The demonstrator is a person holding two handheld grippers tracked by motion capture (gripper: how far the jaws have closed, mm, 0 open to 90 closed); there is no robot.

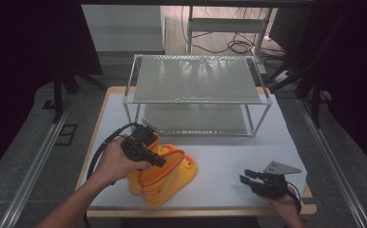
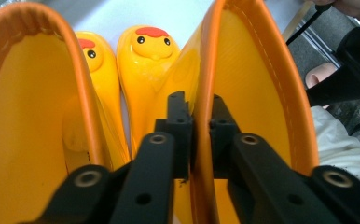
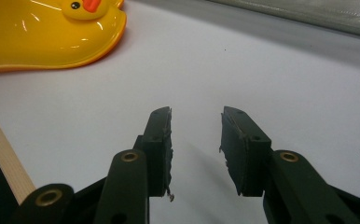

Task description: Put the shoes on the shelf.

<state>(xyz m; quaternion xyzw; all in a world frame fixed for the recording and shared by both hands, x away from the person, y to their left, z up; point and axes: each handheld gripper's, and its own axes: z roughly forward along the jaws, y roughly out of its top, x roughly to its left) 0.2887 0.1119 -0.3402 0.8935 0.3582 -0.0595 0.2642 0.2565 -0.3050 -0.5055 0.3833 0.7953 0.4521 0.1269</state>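
Note:
A pair of yellow rubber boots (image 1: 172, 178) with orange rims and duck faces on the toes stands at the front left of the white table (image 1: 229, 152). My left gripper (image 1: 157, 160) is shut on the orange-rimmed shaft wall of one boot (image 2: 257, 79), one jaw inside and one outside. The other boot (image 2: 24, 107) stands just beside it, and both duck-face toes (image 2: 152, 42) point away. My right gripper (image 1: 245, 176) stands open near the front right of the table, nothing between its jaws. A boot toe (image 3: 47, 32) lies off to its upper left.
A two-level metal-framed shelf (image 1: 196, 78) with glassy panels stands on the far half of the table. The table's wooden edge (image 3: 1, 154) runs close to the right gripper. Cables lie on the floor (image 1: 238, 45) behind the shelf.

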